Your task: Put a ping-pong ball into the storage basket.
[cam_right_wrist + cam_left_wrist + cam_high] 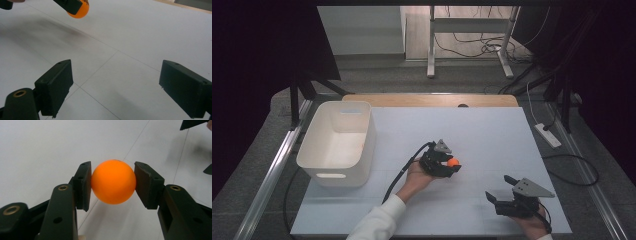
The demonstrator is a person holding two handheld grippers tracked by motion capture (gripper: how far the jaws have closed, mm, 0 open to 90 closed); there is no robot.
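Note:
An orange ball (113, 181) sits squeezed between the two black pads of my left gripper (113, 185), which is shut on it above the white table. From above, that gripper (454, 166) is near the table's middle with the ball (454, 162) at its tip. My right gripper (499, 188) rests near the front right edge with its jaws wide apart. In the right gripper view its gripper (116, 87) has nothing between the pads, and the orange ball (80, 10) hangs at the top left above its own shadow.
A white plastic bin (338, 143) stands at the table's left side. The white table top (492, 135) stretches behind and to the right. A wooden strip (427, 100) runs along the far edge. Cables and a power strip (548, 135) lie on the floor at right.

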